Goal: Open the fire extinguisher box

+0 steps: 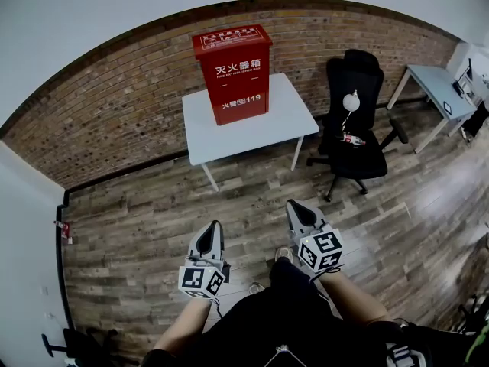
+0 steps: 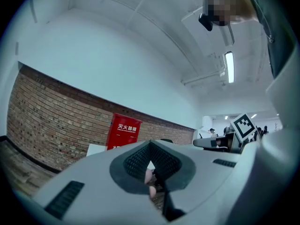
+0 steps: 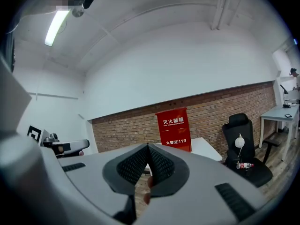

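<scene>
1. The fire extinguisher box (image 1: 231, 73) stands upright on the white table (image 1: 289, 112), at the table's back edge and nearer its left corner, close against the brick wall (image 1: 114, 105). Its red lid sits flat on top, so I judge it closed.
2. The left gripper (image 1: 215, 228) is clenched. In the left gripper view the ribbed pads (image 2: 140, 159) meet at their tips with nothing between them.
3. The right gripper (image 1: 296, 208) is clenched too. In the right gripper view its pads (image 3: 158, 162) are pressed together and empty.
4. Both grippers hang over the wood floor (image 1: 137, 228), well apart from the table, pointing roughly toward the box. I judge this to be the approach, with the opening itself not yet begun.
5. Next I need to close in on the table's front edge, release at least one pair of jaws and find a lip, handle or latch. I can make out no latch from here, and whether the lid lifts or the front swings is unclear.
6. The front reads "灭火器箱" in white, with a small "FIRE EXTINGUISHER BOX" beneath and "火警 119" lower down. The print on the lid is too small to read.
7. An office chair (image 1: 353, 121) stands just beside the table's right edge, with a small bottle (image 1: 353, 138) on its seat.
</scene>
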